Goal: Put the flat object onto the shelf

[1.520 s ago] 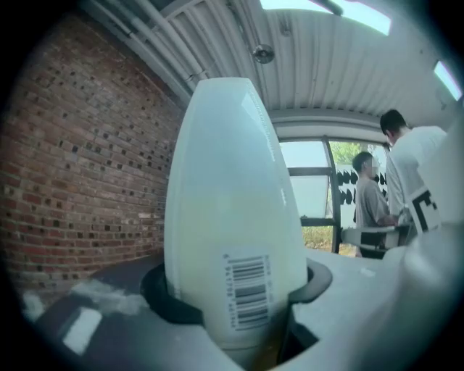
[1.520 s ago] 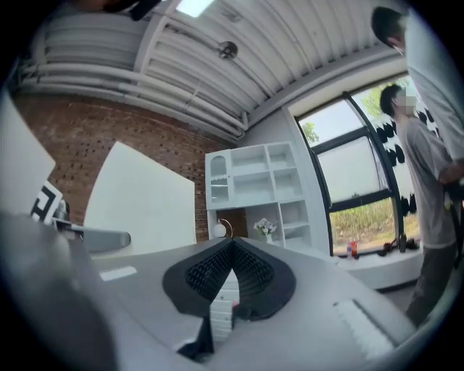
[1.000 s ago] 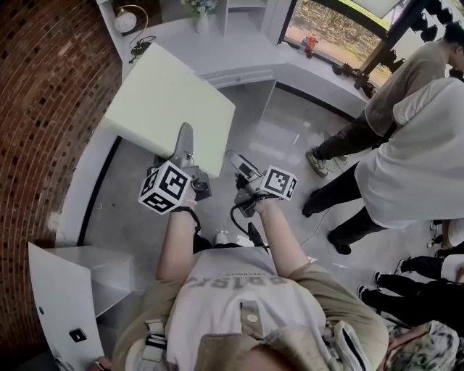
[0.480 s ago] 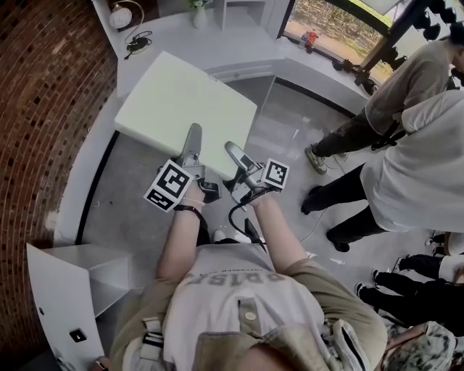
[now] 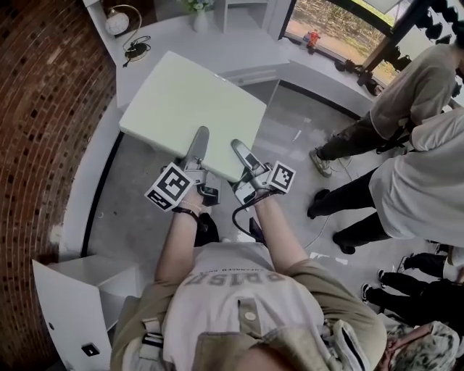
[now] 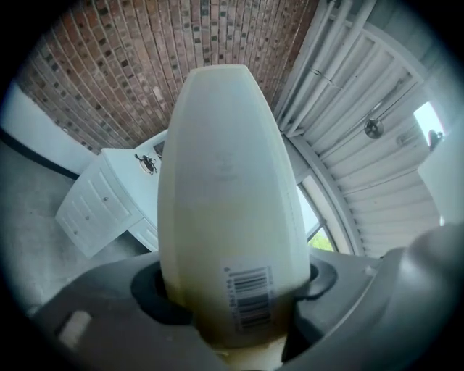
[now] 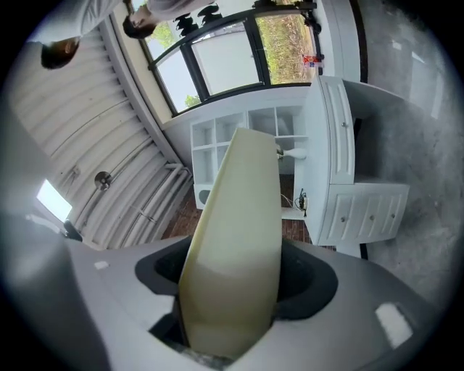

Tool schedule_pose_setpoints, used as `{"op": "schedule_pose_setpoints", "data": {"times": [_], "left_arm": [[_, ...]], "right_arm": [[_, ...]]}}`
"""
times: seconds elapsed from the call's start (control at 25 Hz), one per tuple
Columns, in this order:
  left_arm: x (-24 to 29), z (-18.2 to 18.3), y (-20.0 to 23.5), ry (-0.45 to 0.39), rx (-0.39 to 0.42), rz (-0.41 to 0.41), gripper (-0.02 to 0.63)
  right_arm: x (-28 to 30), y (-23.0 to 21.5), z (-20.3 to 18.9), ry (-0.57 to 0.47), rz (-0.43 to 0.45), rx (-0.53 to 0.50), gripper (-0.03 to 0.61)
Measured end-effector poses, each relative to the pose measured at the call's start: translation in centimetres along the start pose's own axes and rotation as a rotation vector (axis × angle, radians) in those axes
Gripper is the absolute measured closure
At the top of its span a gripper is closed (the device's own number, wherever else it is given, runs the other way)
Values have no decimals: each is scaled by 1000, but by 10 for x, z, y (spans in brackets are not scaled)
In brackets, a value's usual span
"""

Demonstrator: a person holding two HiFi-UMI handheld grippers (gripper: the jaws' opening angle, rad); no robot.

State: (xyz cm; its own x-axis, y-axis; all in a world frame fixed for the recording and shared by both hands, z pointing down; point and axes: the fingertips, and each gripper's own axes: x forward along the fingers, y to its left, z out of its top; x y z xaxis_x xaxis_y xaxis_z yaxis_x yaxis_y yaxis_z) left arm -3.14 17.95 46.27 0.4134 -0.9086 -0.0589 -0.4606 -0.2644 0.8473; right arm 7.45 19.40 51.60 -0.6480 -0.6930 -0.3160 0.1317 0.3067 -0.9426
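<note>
A large flat pale-cream board (image 5: 190, 105) hangs in the air in front of me, held by its near edge. My left gripper (image 5: 197, 147) clamps that edge from the left and my right gripper (image 5: 244, 156) clamps it near the right corner. In the left gripper view the board (image 6: 225, 181) stands between the jaws, with a barcode label (image 6: 246, 298) close to them. The right gripper view shows the same board (image 7: 235, 246) wedged between its jaws. The left jaws have just been opening and the right jaws closing, with the board still gripped in both.
A white counter (image 5: 239, 47) runs along the far wall with a clock (image 5: 116, 22) and a cable (image 5: 138, 48). A white cubby shelf unit (image 7: 246, 134) and drawers (image 7: 362, 210) stand ahead. People (image 5: 413, 159) stand at the right. A white cabinet (image 5: 72, 304) is at lower left.
The board has shifted to the right in the head view and lies flatter. Both grippers have rolled with it and moved closer together along its near edge.
</note>
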Motion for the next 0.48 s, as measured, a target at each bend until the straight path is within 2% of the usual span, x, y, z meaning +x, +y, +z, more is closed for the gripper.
{"op": "schedule_pose_setpoints", "data": {"times": [0.2,0.32,0.48], "left_arm": [[37,25,10,121,63,-66,221],[54,40,19,142,75,-88,216],[75,63,40,158,95,-91,215]], "right_arm": [[50,-4,32,-31,32,-4,253],[72,-9,46,-20,39,-27,256],[97,-24,64,-29,48,-7,258]]}}
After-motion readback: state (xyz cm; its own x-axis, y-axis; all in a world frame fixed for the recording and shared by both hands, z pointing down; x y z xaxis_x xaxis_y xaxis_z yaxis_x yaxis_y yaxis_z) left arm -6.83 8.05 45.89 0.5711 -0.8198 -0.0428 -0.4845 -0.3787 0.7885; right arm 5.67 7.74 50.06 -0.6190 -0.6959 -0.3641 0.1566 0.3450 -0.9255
